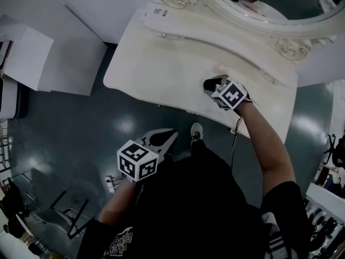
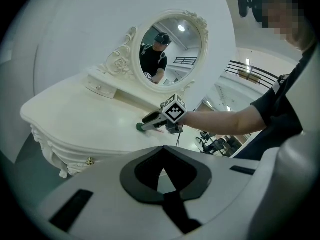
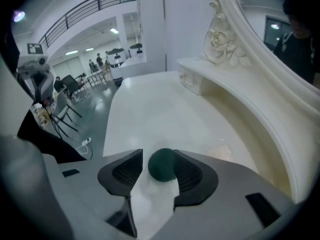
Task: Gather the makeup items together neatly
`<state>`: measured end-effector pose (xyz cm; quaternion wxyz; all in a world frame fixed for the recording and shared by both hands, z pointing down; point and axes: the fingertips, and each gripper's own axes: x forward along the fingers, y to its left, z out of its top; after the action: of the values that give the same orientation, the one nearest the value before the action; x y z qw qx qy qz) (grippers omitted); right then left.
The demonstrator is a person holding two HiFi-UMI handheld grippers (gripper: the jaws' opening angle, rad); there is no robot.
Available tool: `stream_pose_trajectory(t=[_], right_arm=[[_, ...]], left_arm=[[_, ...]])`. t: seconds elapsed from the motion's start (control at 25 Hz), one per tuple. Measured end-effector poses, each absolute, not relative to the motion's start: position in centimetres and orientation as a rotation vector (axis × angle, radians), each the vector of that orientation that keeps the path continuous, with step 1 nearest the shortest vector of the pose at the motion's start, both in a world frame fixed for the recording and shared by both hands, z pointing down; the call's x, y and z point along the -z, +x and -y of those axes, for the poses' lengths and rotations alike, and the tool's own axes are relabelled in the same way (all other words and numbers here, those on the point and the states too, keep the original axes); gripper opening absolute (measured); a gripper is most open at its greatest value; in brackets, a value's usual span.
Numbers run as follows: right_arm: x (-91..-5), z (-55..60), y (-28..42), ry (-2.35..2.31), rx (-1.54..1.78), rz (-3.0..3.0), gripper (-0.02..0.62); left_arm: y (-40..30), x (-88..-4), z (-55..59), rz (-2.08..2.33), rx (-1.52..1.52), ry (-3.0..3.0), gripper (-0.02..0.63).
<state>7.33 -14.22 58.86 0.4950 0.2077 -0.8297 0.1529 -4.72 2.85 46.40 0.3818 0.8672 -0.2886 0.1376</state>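
Observation:
A dark green round makeup item (image 3: pixel 161 165) sits between the jaws of my right gripper (image 3: pixel 159 164). It leans on the right pad, a gap shows on its left side, and the jaws stand open. In the head view the right gripper (image 1: pixel 210 84) rests low on the white dressing table (image 1: pixel 161 63), near the front right. The left gripper view shows the green item (image 2: pixel 140 127) at that gripper's tip on the tabletop (image 2: pixel 75 114). My left gripper (image 1: pixel 164 137) hangs off the table over the floor, its jaws (image 2: pixel 162 151) together and empty.
An oval mirror (image 1: pixel 259 4) in a carved frame stands at the table's back above a raised shelf with small drawers (image 3: pixel 192 81). White boxes (image 1: pixel 27 53) lie on the dark floor to the left. A cable (image 1: pixel 234 139) hangs at the table's front edge.

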Motion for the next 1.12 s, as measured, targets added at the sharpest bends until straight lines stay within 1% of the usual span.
stream_pose_trajectory(t=[0.12, 0.28, 0.4, 0.48, 0.64, 0.76, 0.88, 0.96, 1.12], right_arm=[[-55.0, 15.5, 8.6, 0.612, -0.46, 2.152, 0.198], [-50.0, 18.8, 14.1, 0.825, -0.497, 2.207, 0.198], [-49.7, 20.1, 17.5, 0.849, -0.466, 2.137, 0.198], [-50.5, 20.3, 18.3, 0.809, -0.458, 2.093, 0.198], [-52.9, 20.7, 18.3, 0.704, -0.402, 2.005, 0.198], [-53.5, 18.9, 15.5, 0.569, -0.375, 2.031, 0.196], [-54.9, 16.8, 13.1, 0.448, -0.253, 1.998, 0.196], [-55.7, 16.9, 12.8, 0.45, -0.2, 1.968, 0.196], [-56.1, 20.7, 14.8, 0.573, -0.209, 1.935, 0.198]], left_arm=[[-4.5, -46.3, -2.9, 0.726, -0.353, 2.221, 0.008], [-3.9, -46.3, -2.8, 0.708, -0.353, 2.23, 0.008], [-3.2, -46.3, -2.7, 0.696, -0.356, 2.234, 0.008], [-2.8, -46.3, -2.6, 0.692, -0.358, 2.237, 0.008], [-2.1, -46.3, -2.2, 0.699, -0.358, 2.233, 0.008], [-2.0, -46.6, -1.8, 0.719, -0.35, 2.217, 0.008], [-2.0, -46.9, -1.7, 0.733, -0.349, 2.201, 0.008], [-1.9, -46.9, -1.6, 0.738, -0.348, 2.198, 0.008], [-2.1, -47.0, -1.1, 0.76, -0.34, 2.187, 0.008]])
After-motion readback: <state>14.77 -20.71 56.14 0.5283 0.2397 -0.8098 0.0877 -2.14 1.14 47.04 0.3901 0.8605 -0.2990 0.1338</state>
